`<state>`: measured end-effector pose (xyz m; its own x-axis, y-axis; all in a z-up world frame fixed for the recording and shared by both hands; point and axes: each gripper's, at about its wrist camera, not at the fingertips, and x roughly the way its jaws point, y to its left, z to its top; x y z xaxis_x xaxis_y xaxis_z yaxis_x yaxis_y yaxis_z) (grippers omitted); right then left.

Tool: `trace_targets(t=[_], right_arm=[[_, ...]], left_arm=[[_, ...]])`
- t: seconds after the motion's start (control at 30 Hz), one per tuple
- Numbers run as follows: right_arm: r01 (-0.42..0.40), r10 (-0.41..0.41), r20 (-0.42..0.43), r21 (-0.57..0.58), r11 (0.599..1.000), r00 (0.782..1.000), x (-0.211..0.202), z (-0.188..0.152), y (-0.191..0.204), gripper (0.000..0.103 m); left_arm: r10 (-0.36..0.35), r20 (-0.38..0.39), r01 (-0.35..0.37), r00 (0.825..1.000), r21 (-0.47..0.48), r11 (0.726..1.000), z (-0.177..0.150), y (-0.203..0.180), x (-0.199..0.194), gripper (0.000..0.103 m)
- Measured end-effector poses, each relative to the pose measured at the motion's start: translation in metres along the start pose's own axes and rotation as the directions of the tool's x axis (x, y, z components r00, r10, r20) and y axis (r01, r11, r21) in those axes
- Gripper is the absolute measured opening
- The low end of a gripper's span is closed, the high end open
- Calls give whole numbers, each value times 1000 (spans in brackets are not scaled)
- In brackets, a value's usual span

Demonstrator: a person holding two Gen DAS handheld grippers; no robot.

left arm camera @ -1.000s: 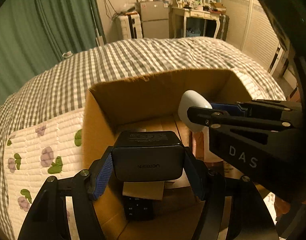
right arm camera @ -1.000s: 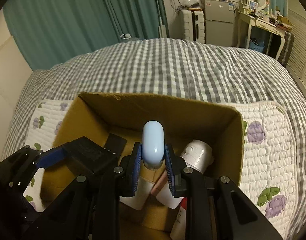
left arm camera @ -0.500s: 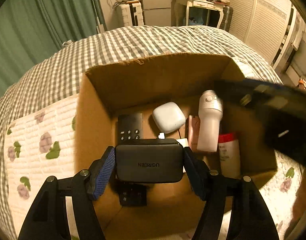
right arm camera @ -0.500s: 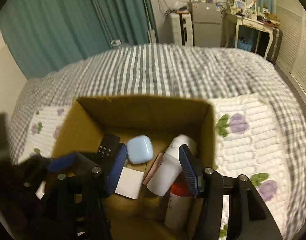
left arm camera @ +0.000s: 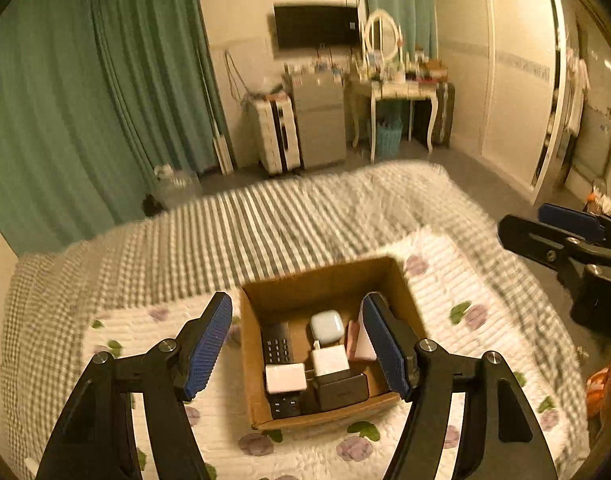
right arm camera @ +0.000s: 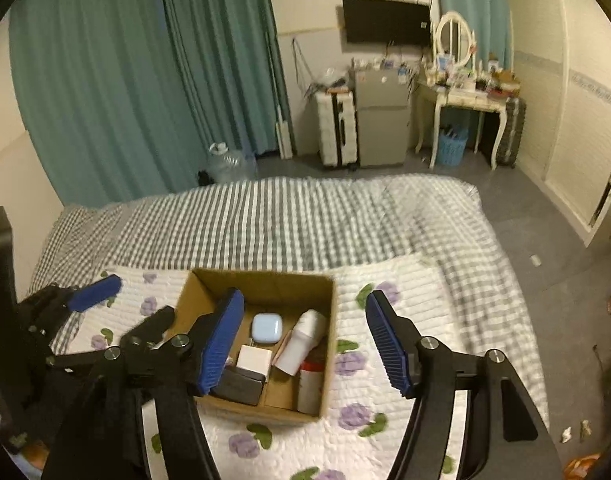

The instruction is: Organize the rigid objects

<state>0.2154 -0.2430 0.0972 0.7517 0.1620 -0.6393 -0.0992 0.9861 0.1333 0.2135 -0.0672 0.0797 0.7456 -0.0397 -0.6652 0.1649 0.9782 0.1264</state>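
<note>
Both my left hand-held gripper [left arm camera: 297, 344] and right hand-held gripper [right arm camera: 305, 340] hang spread and empty above one cardboard box [right arm camera: 329, 344] on the bed's quilted floral mat [right arm camera: 405, 320]. Inside: one rounded pale-blue case [right arm camera: 267, 328], one white bottle [right arm camera: 303, 342] lying lengthwise toward the headboard-side wall, one black charger brick [left arm camera: 342, 391].

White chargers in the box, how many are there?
2: one white charger near the front left, another white charger right beside it, mid-box. More could hide underneath.
</note>
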Motion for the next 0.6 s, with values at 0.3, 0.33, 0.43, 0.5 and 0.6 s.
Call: trace_targets(t=[0.3,0.33,0.43,0.5,0.6], right_arm=[[43,-36,202,-31,999,979,-136,-4,16,86],[48,-39,216,-34,998,976,-145,-8,18,88],[71,-56,264,-46,996,963,-169,-24,26,94],[73,-56,285,-50,996,957,-179,-38,31,96],[74,-54,303,-55,996,951,-185,-55,35,103]], left_arm=[[-11,232,22,973,-43,999,-1,10,-139,74],[-18,260,28,965,-34,999,-6,9,-151,74],[-18,319,24,948,-16,1000,-22,7,-177,75],[-23,349,32,937,-20,999,-36,6,-188,76],[-16,360,35,933,-46,998,-54,9,-191,76]])
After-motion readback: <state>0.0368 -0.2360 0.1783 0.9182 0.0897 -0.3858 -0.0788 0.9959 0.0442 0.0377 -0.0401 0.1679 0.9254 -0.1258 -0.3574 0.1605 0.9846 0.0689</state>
